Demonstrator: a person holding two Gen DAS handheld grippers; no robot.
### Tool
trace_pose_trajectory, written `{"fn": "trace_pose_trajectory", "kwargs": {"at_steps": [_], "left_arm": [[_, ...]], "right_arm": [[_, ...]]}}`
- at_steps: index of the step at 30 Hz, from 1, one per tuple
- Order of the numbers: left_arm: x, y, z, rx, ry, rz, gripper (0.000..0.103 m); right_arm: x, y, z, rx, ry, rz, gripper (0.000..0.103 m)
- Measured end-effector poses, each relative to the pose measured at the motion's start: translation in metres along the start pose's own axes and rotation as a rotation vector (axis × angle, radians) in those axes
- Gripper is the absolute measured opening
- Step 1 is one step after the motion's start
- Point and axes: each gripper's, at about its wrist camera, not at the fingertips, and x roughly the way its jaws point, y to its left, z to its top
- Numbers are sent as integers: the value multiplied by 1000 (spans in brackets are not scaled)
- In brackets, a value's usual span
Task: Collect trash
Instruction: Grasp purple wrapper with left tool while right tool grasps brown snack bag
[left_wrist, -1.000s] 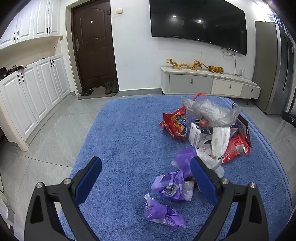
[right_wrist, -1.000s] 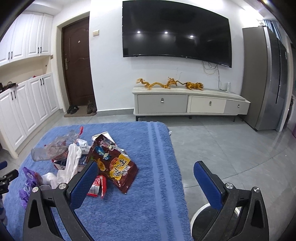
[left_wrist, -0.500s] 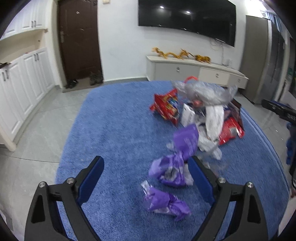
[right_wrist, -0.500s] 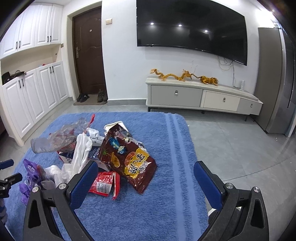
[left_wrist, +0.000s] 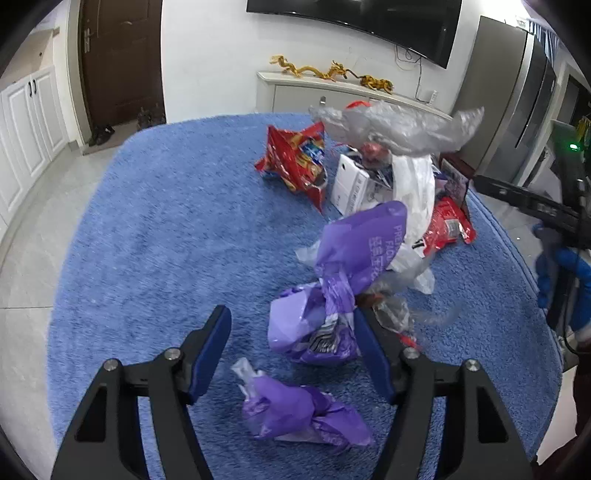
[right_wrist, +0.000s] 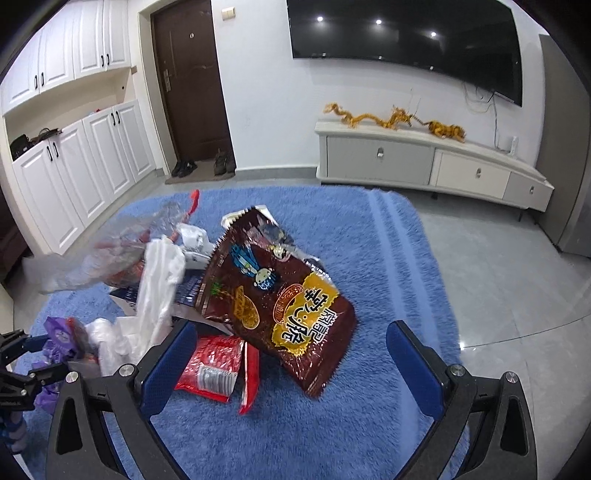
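A pile of trash lies on a blue rug (left_wrist: 166, 229). In the left wrist view my left gripper (left_wrist: 295, 347) is open over a crumpled purple bag (left_wrist: 314, 328), with a second purple wrapper (left_wrist: 295, 413) just in front. Behind lie a red snack bag (left_wrist: 295, 162), a white box (left_wrist: 351, 188) and a clear plastic bag (left_wrist: 399, 125). In the right wrist view my right gripper (right_wrist: 291, 354) is open, its jaws around the low end of a brown snack bag (right_wrist: 280, 306) and a small red packet (right_wrist: 214, 365), touching neither.
A grey TV cabinet (right_wrist: 424, 162) with gold dragon figures stands at the back wall. White cupboards (right_wrist: 74, 158) and a dark door (right_wrist: 192, 85) are at the left. Grey tiled floor (right_wrist: 509, 280) lies right of the rug. The other gripper shows at the right edge of the left wrist view (left_wrist: 554, 229).
Both grippers have moved forward and down toward the trash. The purple bag now sits between the left jaws; the brown snack bag is nearer the right jaws. Both stay open.
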Motion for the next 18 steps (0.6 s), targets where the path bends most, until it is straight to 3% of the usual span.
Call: {"fn": "trace_pose_trajectory", "kwargs": {"at_steps": [6,9,10,12,14,17,18], "left_arm": [[5,-1,0,-22,18,-50,39],[6,-5,1,-22,6,-40,35],[5,-5,0,-30,0,-42,34],[3,-5,0,-44,-10,-39,33],[-1,-5,-1,-52,-21,-31,32],[-11,-4,-2,-62,-44,-21,31],[-15,-5,-2,-64,-54,-18,30]], "right_arm": [[28,-7,4,1,38,22,96],[37,-10,0,9,68,41,74],[40,-11,-1,13,77,47,58],[39,-15,-5,21,77,70,48],[34,-16,-8,17,67,93,28],[24,-14,-8,10,48,105,12],[20,-13,-9,11,39,107,11]]}}
